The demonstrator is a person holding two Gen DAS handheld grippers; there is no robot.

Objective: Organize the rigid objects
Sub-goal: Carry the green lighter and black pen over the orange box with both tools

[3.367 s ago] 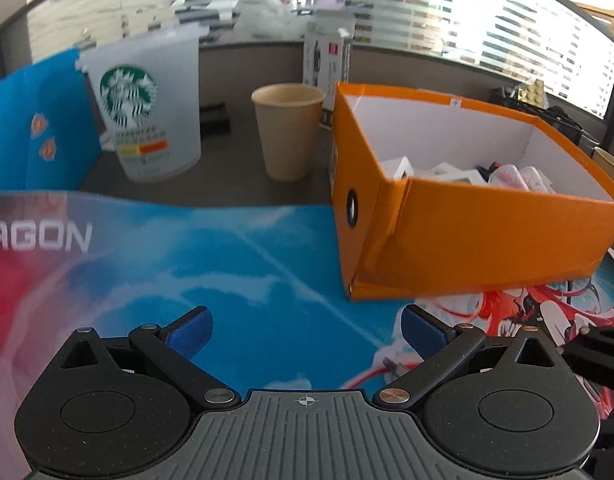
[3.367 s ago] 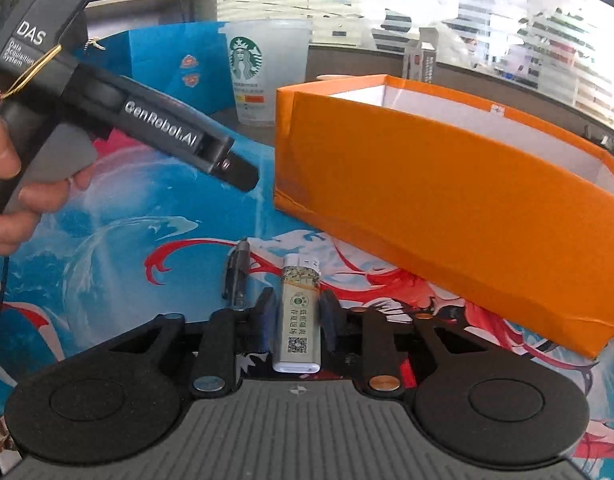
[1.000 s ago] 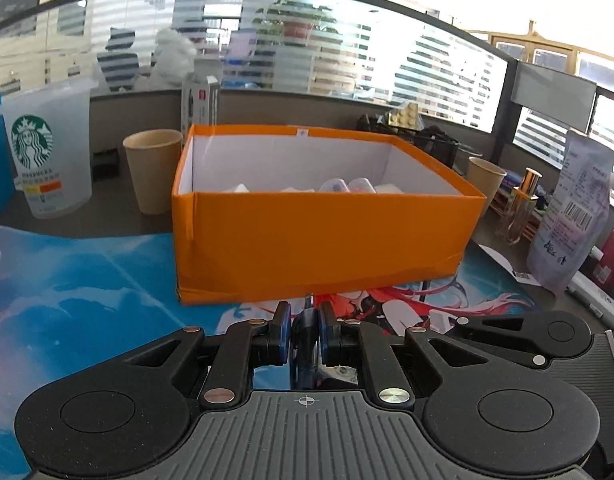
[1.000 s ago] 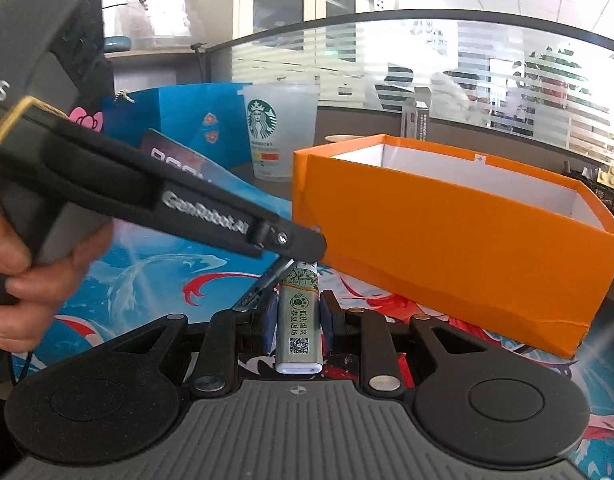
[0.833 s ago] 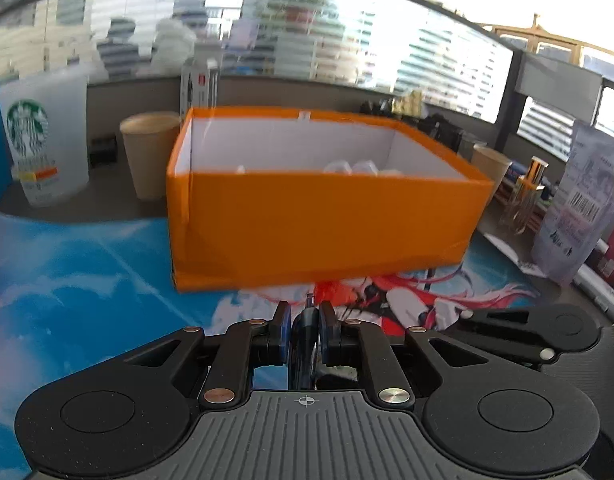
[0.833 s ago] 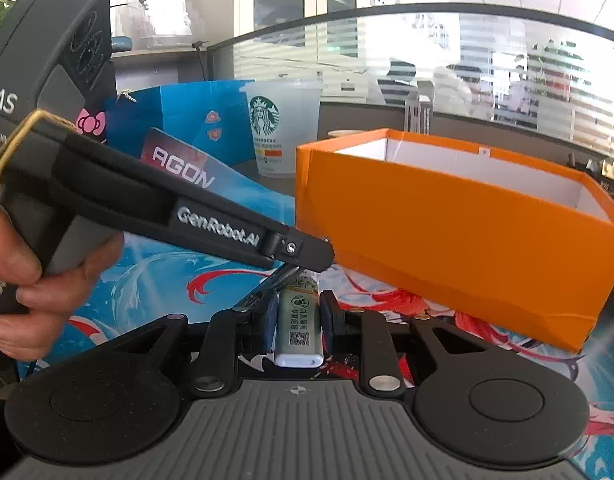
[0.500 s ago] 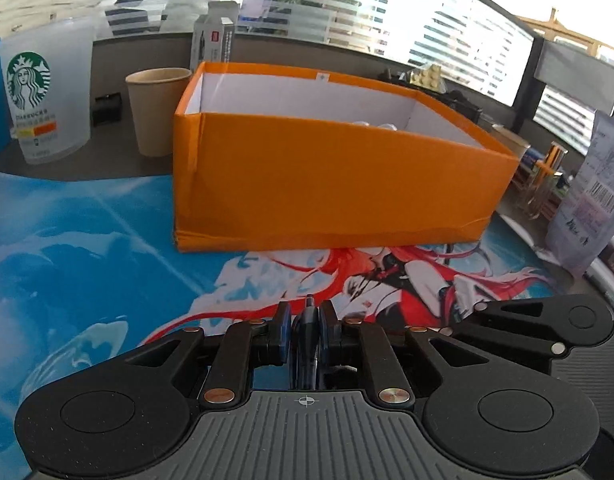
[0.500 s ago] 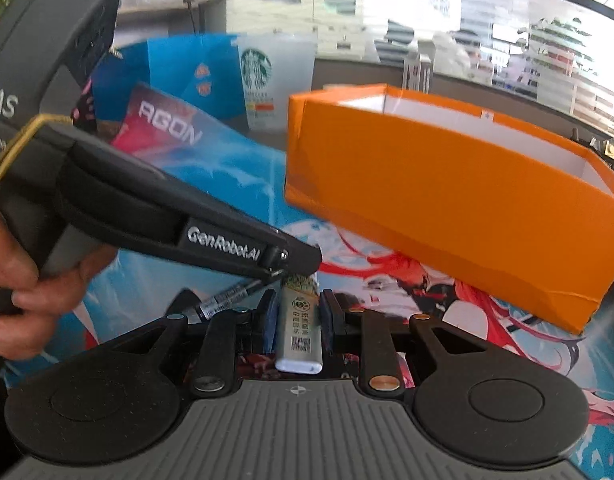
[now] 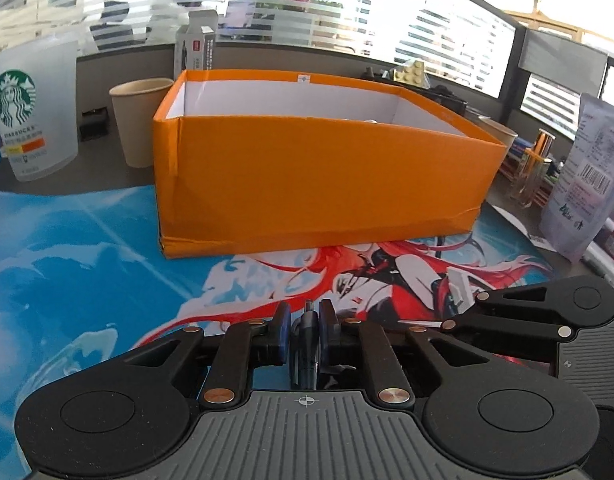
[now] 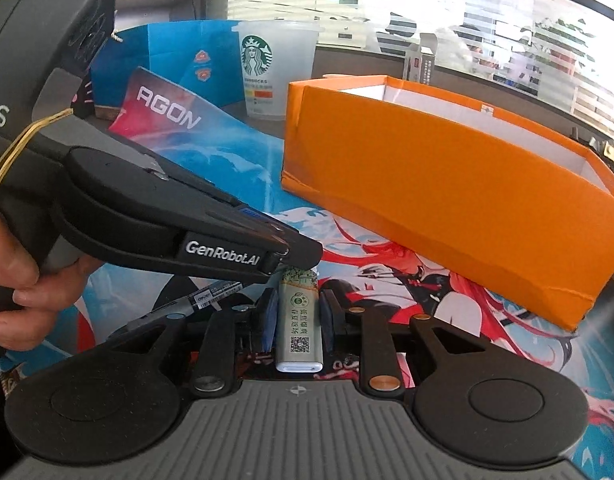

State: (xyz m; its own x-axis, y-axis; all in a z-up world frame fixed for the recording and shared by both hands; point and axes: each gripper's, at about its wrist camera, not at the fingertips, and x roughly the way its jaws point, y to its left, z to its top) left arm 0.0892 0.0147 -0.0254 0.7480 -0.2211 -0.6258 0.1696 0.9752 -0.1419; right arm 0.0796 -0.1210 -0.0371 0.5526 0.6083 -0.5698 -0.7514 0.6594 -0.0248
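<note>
both tools are matte black plastic. the left gripper (image 9: 304,334) has blue pads on its fingers (image 9: 281,334), black link arms behind them pinned with brass and silver rivets, round discs at either side and a ribbed grey deck with a crosshair mark. the right gripper (image 10: 296,318) matches it. seen from the right wrist, the left tool's body reads "GenRobot.AI" in white, with what looks like a yellow elastic band round its handle.
</note>
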